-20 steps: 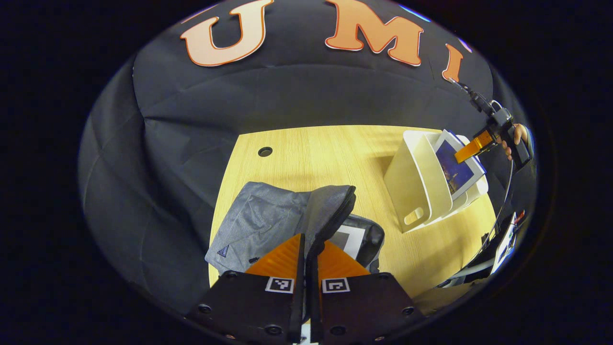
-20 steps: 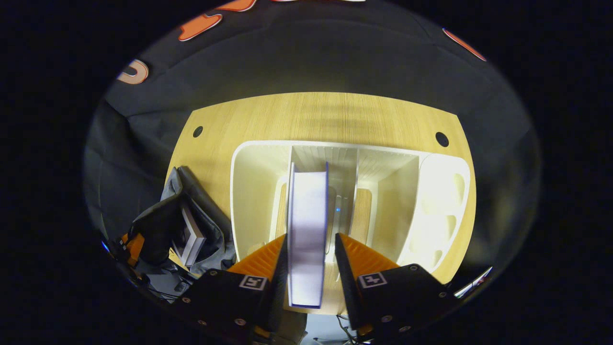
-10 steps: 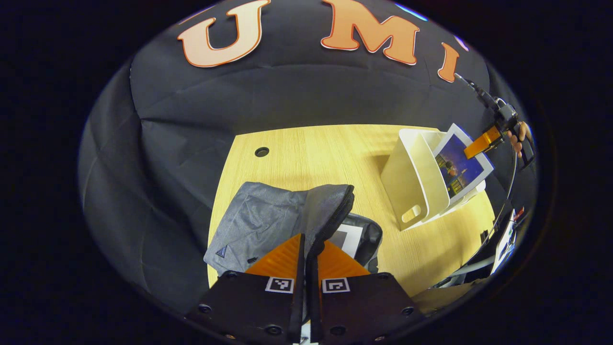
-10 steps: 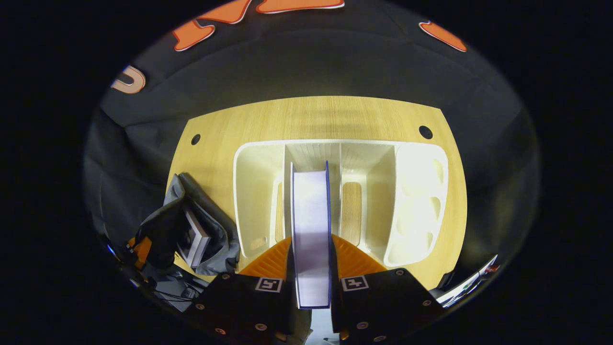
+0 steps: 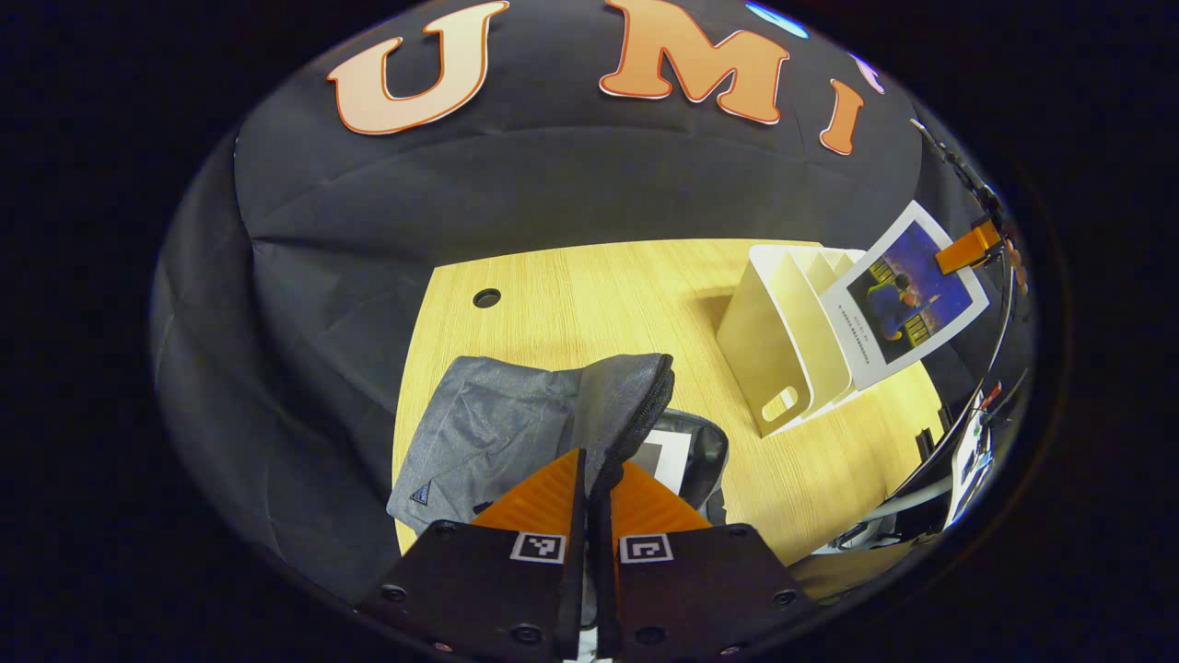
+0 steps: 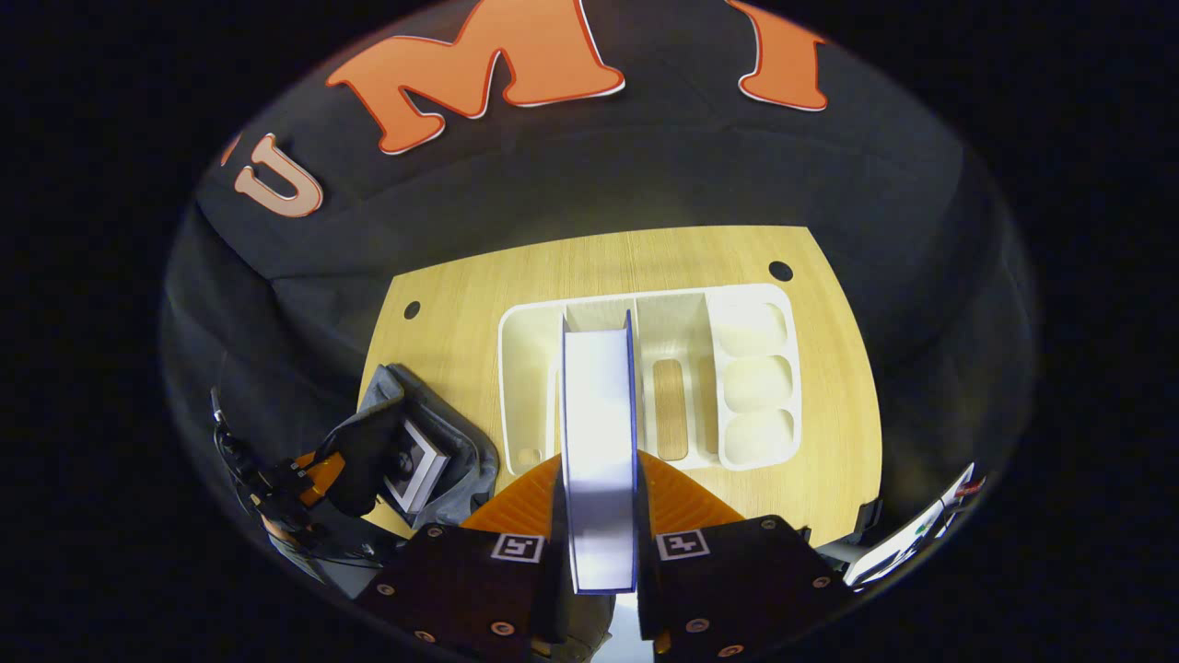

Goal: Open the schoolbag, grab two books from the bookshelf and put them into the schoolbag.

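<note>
Left side of the table (image 6: 461, 313), near its front edge: grey schoolbag (image 5: 516, 419) lying open. Left gripper (image 5: 589, 483) pinches the zipper-edged flap (image 5: 636, 405) between both fingers and holds it raised. One white book (image 6: 416, 465) sits inside the mouth.

Centre to right of the table: white bookshelf (image 6: 737, 304), compartments bare in the right gripper view. Right gripper (image 6: 599, 479) is clamped on the second book (image 6: 599, 405), both fingers pressing its covers, page edge facing the camera. In the left gripper view this book (image 5: 907, 295) hangs in the air at the shelf's (image 5: 774, 322) top, apparently clear of the dividers.

Step in hand, by my reading: carry the book left to the bag. Advice: keep the clamp firm, travel above the shelf wall, turn the book flat to match the one inside, lower it into the mouth while the flap is kept high.

In the way: the shelf's left wall, the flap's zipper edge. Papers and cables off the right front corner (image 5: 967, 451), out of the path.
</note>
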A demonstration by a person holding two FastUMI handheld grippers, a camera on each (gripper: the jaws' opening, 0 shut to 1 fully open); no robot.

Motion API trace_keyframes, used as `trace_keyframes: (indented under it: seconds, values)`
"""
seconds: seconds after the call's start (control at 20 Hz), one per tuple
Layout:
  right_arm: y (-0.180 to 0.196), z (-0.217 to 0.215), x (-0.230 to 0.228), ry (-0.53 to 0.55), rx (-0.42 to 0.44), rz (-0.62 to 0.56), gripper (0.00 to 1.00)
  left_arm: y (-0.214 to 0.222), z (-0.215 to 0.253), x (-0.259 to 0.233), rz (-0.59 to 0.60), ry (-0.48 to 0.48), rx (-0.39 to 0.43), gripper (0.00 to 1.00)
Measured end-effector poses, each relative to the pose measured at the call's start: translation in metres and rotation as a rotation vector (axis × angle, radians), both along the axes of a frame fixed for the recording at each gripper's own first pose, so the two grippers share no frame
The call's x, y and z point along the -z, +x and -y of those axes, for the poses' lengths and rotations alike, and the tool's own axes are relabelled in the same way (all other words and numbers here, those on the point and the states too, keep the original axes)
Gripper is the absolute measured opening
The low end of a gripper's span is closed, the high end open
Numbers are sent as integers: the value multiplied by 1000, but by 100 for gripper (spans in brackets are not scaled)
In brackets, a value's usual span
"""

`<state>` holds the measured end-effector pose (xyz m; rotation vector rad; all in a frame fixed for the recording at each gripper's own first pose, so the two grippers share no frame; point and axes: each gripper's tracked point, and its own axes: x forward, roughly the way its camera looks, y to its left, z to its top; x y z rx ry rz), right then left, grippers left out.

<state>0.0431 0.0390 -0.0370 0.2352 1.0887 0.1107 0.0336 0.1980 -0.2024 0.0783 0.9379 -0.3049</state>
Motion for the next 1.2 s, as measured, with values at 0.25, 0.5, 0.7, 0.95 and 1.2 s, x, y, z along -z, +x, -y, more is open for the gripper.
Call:
trace_keyframes:
  seconds: [0.25, 0.5, 0.7, 0.95, 1.2]
  values:
    - [-24, -2, -21, 68, 39, 57, 30, 2, -4, 1, 10, -8, 25, 7]
    - [-46, -24, -19, 232, 76, 78, 29, 4, -8, -3, 16, -2, 47, 8]
    - [-57, -41, -14, 316, 100, 93, 29, 5, -12, -6, 24, 3, 71, 8]
    - [-73, -76, -1, 409, 114, 101, 28, 9, -21, -8, 31, 4, 93, 8]
    - [-84, -126, 15, 513, 96, 92, 28, 14, -25, -13, 44, -8, 109, 7]
